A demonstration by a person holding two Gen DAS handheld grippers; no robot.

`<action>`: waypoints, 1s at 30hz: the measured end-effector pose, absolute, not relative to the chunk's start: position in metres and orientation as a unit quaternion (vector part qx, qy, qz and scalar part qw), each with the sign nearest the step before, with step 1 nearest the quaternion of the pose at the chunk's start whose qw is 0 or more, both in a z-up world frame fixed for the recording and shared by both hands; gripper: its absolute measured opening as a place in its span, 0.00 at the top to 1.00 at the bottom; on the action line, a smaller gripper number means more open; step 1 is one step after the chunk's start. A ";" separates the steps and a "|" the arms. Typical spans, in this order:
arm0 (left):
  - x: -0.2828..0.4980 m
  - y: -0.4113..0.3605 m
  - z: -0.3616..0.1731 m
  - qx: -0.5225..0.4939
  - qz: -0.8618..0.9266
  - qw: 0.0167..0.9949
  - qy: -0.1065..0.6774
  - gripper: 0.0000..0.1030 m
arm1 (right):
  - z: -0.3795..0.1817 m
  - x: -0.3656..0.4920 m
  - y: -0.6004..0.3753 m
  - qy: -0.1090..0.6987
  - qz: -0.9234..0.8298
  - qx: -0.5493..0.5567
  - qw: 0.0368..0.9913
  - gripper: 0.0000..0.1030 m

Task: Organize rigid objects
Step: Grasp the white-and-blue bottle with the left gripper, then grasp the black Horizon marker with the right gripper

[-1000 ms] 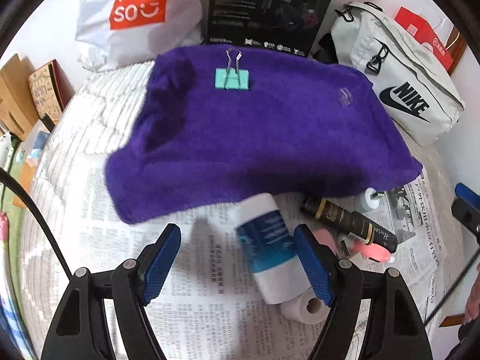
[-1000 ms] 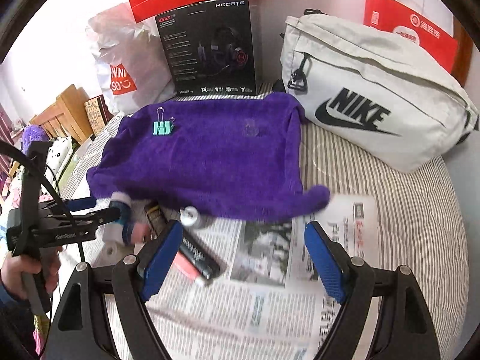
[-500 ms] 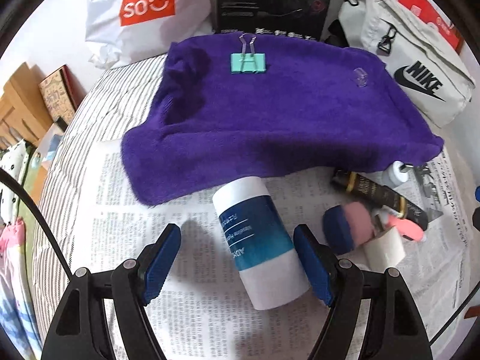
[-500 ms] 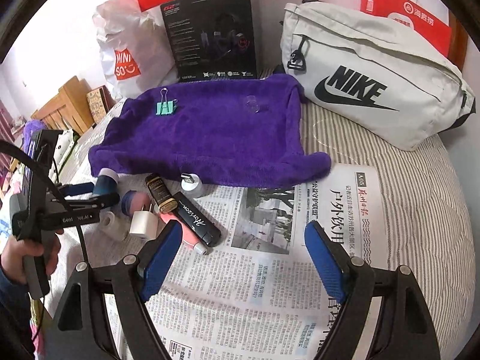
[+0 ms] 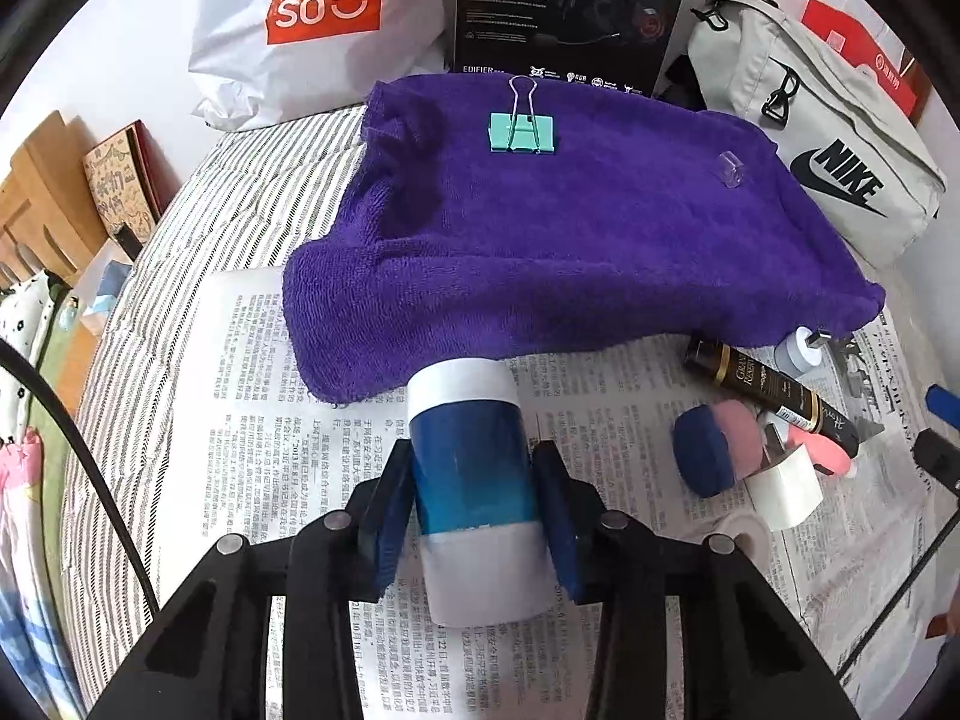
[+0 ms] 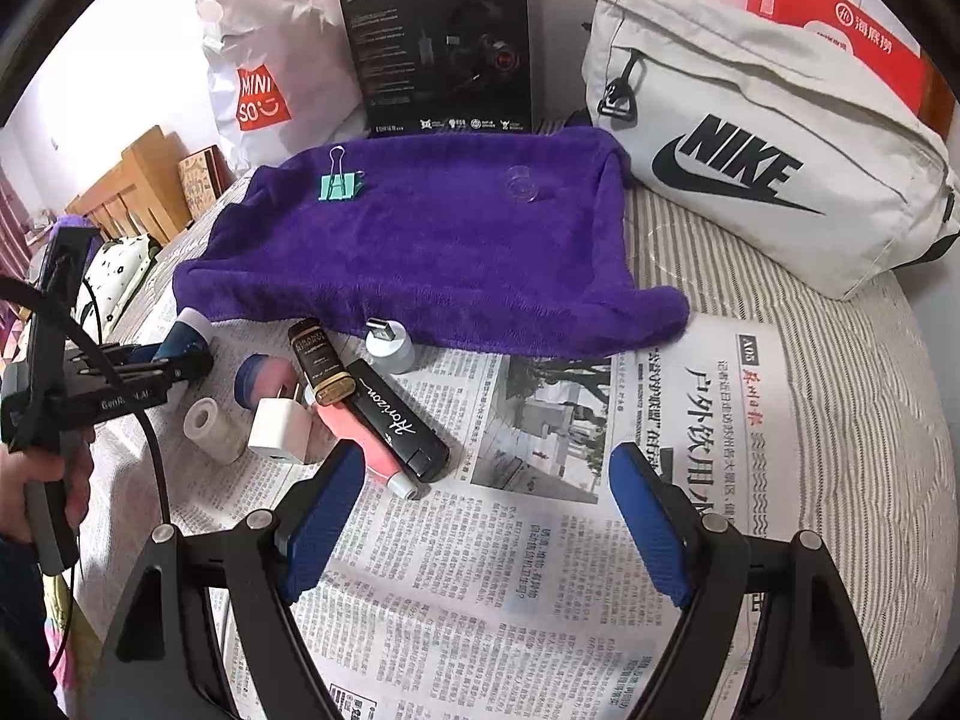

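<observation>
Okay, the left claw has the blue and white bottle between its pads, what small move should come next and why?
Probably finish the squeeze, then lift slightly. The left claw is closing with the blue and white cylindrical bottle between its pads, lying on the newspaper. The purple terry towel, already holding a teal binder clip, looks like the destination.

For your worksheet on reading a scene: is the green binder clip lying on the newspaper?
No, the green binder clip rests on the purple towel, well away from the newspaper.

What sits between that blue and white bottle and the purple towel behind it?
Nothing visible: the left gripper is closing its jaws around the bottle, whose far end nearly meets the bare towel edge.
</observation>
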State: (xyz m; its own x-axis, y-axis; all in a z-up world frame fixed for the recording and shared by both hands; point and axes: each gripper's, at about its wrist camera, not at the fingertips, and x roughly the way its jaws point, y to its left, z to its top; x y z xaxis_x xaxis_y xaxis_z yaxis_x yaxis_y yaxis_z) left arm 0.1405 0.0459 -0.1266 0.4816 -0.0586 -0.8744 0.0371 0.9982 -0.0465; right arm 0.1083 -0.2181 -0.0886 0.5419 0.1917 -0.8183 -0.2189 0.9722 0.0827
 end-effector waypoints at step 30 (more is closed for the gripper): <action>0.131 0.047 -0.125 0.008 -0.049 0.863 0.502 0.65 | -0.132 0.151 -0.164 0.489 0.222 -0.146 0.831 0.43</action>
